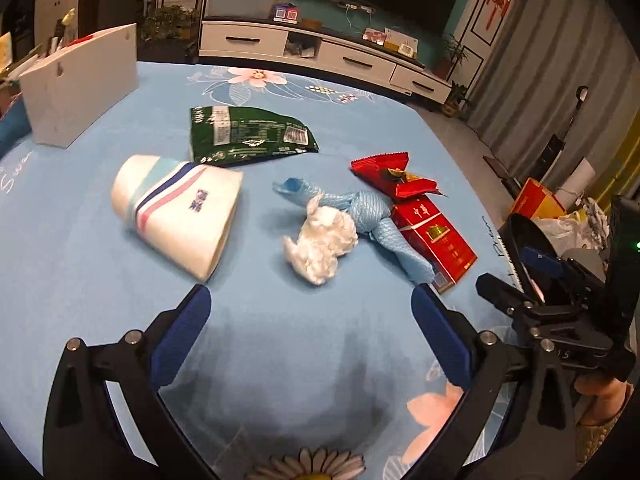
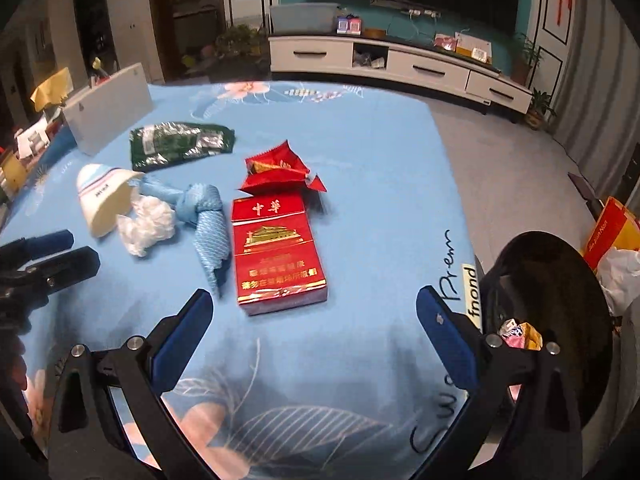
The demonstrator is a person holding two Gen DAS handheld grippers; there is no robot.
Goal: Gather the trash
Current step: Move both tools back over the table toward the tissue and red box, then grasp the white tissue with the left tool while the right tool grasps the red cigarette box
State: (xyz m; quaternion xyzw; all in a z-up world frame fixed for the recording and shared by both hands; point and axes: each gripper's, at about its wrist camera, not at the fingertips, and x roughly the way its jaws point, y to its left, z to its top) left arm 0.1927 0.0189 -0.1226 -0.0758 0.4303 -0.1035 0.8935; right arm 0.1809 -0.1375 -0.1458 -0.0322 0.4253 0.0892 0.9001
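Observation:
Trash lies on a blue flowered tablecloth. A tipped white paper cup lies left of a crumpled white tissue. A knotted blue cloth, a red cigarette pack, a red snack wrapper and a green foil bag lie around them. My left gripper is open just short of the tissue. My right gripper is open in front of the cigarette pack.
A black trash bin with some wrappers inside stands off the table's right edge. A white box stands at the table's far left. A TV cabinet lines the far wall. Bags sit on the floor.

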